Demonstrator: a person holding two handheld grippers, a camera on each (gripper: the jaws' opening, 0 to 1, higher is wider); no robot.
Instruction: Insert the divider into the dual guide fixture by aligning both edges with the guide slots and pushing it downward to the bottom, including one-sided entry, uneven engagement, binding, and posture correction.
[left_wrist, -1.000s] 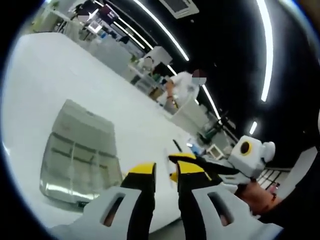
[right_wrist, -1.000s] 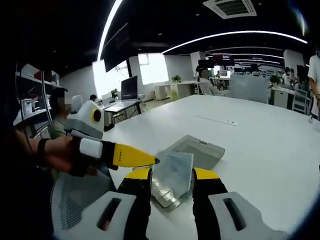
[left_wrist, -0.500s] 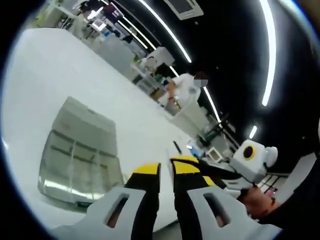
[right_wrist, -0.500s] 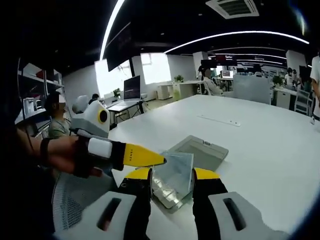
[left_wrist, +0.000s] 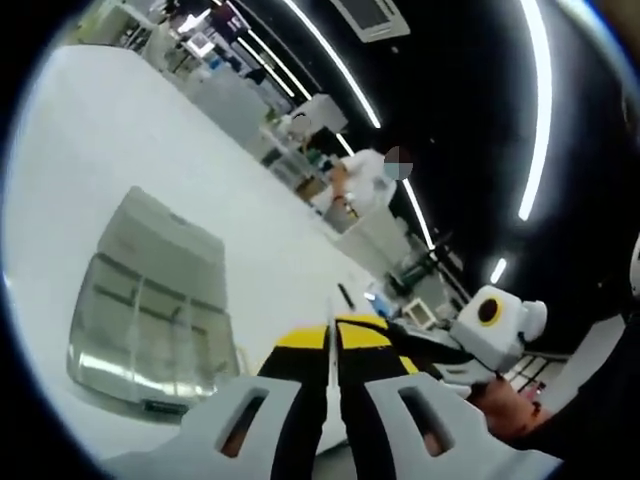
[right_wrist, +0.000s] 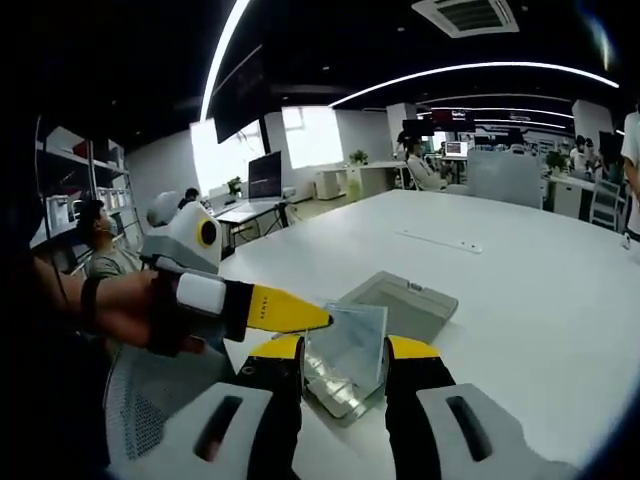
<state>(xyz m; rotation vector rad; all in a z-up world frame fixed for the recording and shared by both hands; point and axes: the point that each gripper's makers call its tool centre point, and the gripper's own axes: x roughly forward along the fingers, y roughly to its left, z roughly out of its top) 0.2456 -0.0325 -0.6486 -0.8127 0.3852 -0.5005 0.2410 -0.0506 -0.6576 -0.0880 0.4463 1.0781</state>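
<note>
A clear divider (right_wrist: 350, 338) stands between the yellow-tipped jaws of my right gripper (right_wrist: 343, 350), which is shut on its two side edges just above the table. The guide fixture (right_wrist: 405, 298), a clear tray with a grey far end, lies on the table right behind and under the divider. My left gripper (right_wrist: 322, 318) reaches in from the left, its yellow tips pressed together at the divider's upper left corner. In the left gripper view those jaws (left_wrist: 333, 335) are almost touching, the fixture (left_wrist: 150, 310) lies to the left, and the right gripper (left_wrist: 380, 325) sits close behind.
The white table (right_wrist: 520, 300) stretches far to the right and back, with a thin strip (right_wrist: 430, 240) lying on it. A mesh chair (right_wrist: 150, 395) and a seated person (right_wrist: 100, 245) are at the near left. Another person (left_wrist: 365, 180) stands at distant desks.
My left gripper's jaws have closed from a finger-wide gap to nearly touching, and its tips have moved in to the divider's corner. The right gripper and the divider have held still.
</note>
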